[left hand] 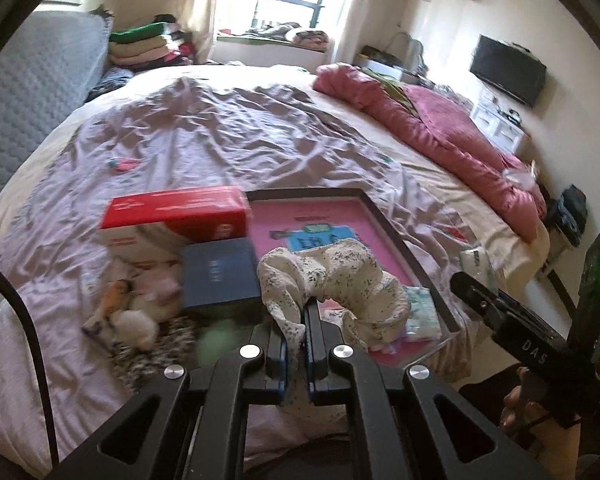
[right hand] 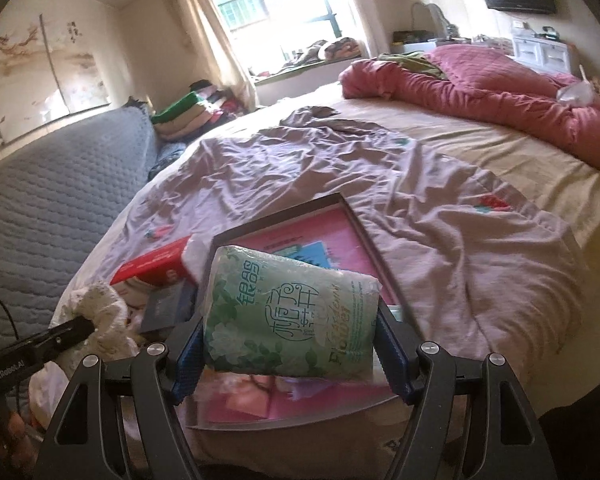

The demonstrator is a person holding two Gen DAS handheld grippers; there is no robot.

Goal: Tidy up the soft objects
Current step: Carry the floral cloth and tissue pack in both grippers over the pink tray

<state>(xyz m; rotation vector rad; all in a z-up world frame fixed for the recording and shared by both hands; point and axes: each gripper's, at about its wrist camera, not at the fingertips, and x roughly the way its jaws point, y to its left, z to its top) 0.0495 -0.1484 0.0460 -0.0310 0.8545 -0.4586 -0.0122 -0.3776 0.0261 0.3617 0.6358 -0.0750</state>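
Note:
My left gripper (left hand: 304, 312) is shut on a cream floral cloth (left hand: 340, 276), held just above the near corner of the pink tray (left hand: 384, 220). The cloth also shows at the left of the right wrist view (right hand: 104, 312). My right gripper (right hand: 290, 332) is shut on a green tissue pack (right hand: 288, 316), its pads pressed on both ends, held over the pink tray (right hand: 324, 224). The right gripper (left hand: 480, 292) appears at the right edge of the left wrist view.
A red and white box (left hand: 176, 216) and a dark blue box (left hand: 220, 276) lie left of the tray on the rumpled lilac sheet (left hand: 220, 136). Small soft toys (left hand: 136, 312) lie near them. A pink quilt (left hand: 452, 136) fills the bed's right side.

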